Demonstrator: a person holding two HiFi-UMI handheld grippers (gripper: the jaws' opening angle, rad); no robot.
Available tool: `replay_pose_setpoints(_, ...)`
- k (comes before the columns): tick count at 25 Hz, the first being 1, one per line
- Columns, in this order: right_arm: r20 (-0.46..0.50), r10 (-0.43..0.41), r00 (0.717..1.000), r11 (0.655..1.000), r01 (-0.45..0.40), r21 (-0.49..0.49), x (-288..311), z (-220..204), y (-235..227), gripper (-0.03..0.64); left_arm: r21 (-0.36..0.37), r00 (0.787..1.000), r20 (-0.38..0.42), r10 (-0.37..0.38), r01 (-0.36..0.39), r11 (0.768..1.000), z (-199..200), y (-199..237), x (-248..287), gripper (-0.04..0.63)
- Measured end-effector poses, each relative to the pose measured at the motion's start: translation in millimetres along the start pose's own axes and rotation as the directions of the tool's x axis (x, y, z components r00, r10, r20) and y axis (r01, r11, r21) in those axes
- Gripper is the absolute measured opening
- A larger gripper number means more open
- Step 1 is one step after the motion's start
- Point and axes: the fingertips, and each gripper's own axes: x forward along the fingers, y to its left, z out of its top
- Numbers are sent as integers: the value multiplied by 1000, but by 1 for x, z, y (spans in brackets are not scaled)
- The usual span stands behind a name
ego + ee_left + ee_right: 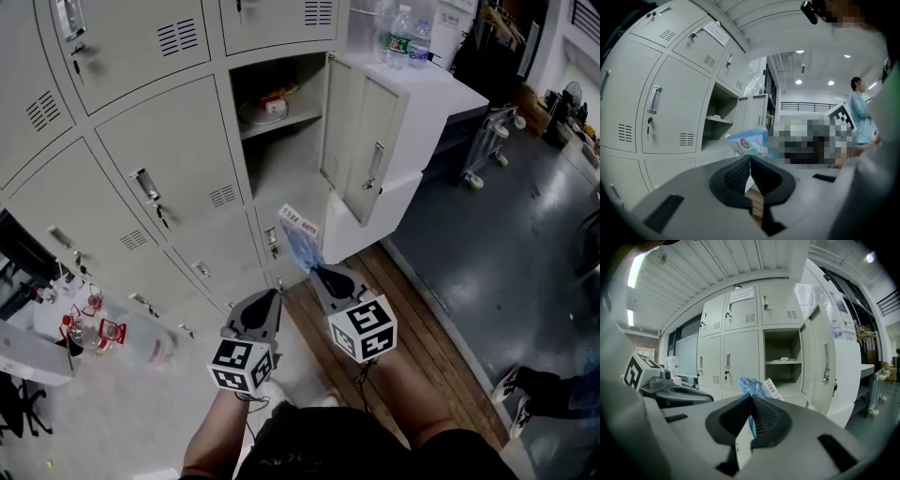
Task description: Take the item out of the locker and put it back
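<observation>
While right tongs (751,398) clench on edge of blue plastic packet (300,236), packet sits in air just outside open locker (286,173), near its lower edge. Locker door (364,141) swung out to right. Left tongs (750,158) clenched together, nothing between, beside right tongs. White item (265,109) on upper shelf (298,116).

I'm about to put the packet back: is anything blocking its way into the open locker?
Nothing visible does. The door is swung wide to the right, the space under the shelf looks bare, and the packet, pinched in the jaws of the right gripper, hangs in front of the opening.
</observation>
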Motion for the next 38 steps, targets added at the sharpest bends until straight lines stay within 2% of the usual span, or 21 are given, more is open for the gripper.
replay_pose_setpoints(6, 9, 28, 1000, 1000, -28, -1, -35, -12, -2, 9, 8, 1000, 6, 17, -17, 1000, -7, -38, -5, 6)
replay_pose_setpoints(15, 11, 53, 999, 998, -53, -24, -69, -18, -3, 9, 10, 999, 34, 39, -39, 999, -6, -72, -13, 6)
replay_pose_setpoints(27, 27, 67, 997, 997, -66, -39, -83, -16, -3, 9, 14, 998, 45, 54, -54, 998, -7, -85, -18, 6)
replay_pose_setpoints(38, 28, 71, 997, 997, -71, -26, -71, -16, -7, 9, 17, 998, 32, 55, -56, 998, -9, -75, -10, 6)
